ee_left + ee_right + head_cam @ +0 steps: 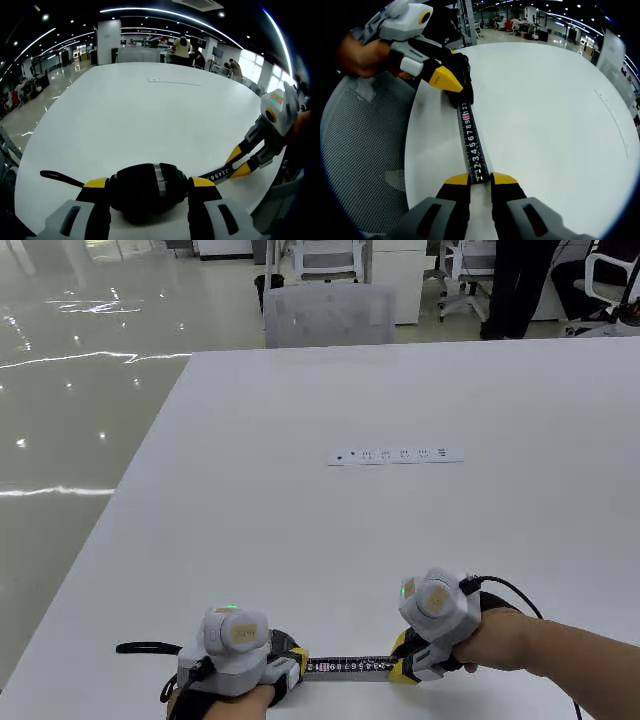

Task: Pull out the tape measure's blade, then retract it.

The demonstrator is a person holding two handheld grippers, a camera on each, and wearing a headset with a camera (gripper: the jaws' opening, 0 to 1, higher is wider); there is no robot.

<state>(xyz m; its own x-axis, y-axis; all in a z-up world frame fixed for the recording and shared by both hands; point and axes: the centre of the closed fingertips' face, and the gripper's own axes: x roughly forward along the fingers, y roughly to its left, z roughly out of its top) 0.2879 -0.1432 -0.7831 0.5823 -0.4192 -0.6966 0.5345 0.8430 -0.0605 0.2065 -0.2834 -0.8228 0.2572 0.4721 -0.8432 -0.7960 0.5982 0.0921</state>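
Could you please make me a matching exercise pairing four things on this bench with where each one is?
1 case
2 blade
3 socket strip
4 strap

A alone, in the middle of the table
B held in the left gripper
C trailing on the table beside the case
D end pinched by the right gripper

Pairs: 1-B, 2-D, 3-A, 4-C

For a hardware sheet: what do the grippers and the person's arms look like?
The left gripper and right gripper: light-grey bodies, black jaws tipped yellow, green light on top. A black cable leaves the right one. The right forearm is sleeveless.
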